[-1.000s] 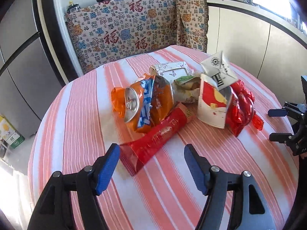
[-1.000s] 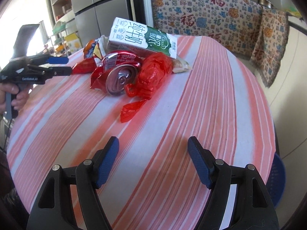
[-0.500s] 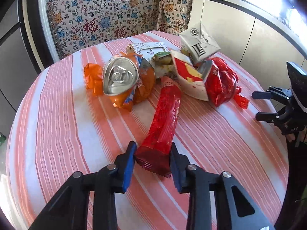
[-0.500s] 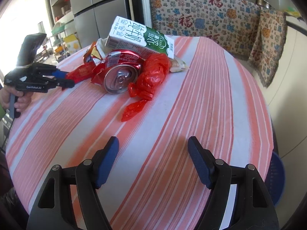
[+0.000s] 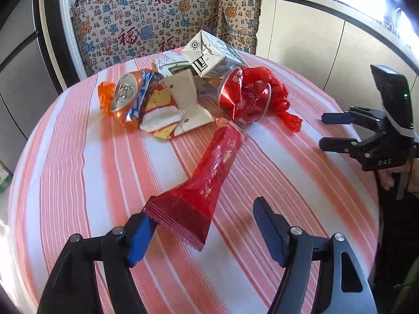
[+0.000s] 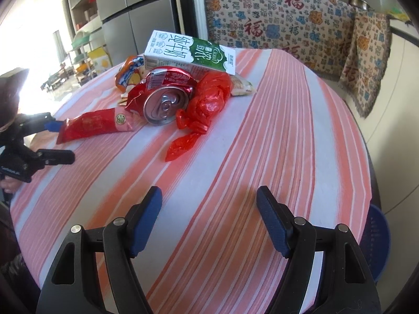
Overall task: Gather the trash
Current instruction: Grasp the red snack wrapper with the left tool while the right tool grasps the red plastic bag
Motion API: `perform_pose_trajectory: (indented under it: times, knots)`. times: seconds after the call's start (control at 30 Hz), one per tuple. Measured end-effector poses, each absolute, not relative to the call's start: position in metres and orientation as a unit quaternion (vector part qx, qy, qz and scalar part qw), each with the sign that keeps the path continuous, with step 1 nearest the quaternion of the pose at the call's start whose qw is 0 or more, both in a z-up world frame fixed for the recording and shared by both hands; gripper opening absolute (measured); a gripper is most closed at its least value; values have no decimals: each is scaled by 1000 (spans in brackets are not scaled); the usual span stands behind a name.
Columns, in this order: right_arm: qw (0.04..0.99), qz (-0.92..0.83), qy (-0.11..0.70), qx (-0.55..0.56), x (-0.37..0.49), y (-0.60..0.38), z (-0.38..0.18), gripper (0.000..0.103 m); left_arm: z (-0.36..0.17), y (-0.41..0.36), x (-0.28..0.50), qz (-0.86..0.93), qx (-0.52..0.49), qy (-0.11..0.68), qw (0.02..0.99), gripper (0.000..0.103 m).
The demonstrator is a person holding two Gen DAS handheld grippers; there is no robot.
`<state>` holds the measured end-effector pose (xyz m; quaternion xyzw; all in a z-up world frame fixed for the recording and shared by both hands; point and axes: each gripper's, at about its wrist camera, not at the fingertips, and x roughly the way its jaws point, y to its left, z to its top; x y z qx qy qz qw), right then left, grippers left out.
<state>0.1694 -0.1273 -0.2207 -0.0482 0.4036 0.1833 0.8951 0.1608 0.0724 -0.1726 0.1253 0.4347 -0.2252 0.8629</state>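
Note:
A long red wrapper (image 5: pixel 209 180) (image 6: pixel 97 125) lies on the striped table (image 5: pixel 78 170), pulled clear of the trash pile. Its crimped end sits between the fingers of my left gripper (image 5: pixel 207 230), close to the left pad; the jaws are opening and do not press on it. The pile behind holds a crushed orange can (image 5: pixel 128 96), a white and red snack packet (image 5: pixel 178 107), a crushed red can (image 5: pixel 243 96) (image 6: pixel 165 102), a red plastic bag (image 6: pixel 209 99) and a milk carton (image 6: pixel 188 52). My right gripper (image 6: pixel 209 217) hangs open over bare cloth, nothing between its fingers.
The round table's edge (image 6: pixel 364 172) curves away at the right, with a blue basket (image 6: pixel 377 235) on the floor below it. A patterned cloth (image 5: pixel 157 21) covers the bench behind. A fridge (image 6: pixel 146 7) stands at the back. The left gripper (image 6: pixel 62 141) shows at the table's left side.
The left gripper shut on the red wrapper's end, dragged it out of the pile toward the near edge, and has now spread its jaws. The right gripper has stayed still.

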Motion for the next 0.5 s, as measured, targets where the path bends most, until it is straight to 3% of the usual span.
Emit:
perform_pose_trajectory:
  times: [0.1, 0.5]
  knots:
    - [895, 184, 404, -51, 168, -128, -221, 76, -177, 70, 179, -216, 174, 437, 855, 74]
    - [892, 191, 406, -59, 169, -125, -222, 82, -140, 111, 176, -266, 164, 423, 850, 74]
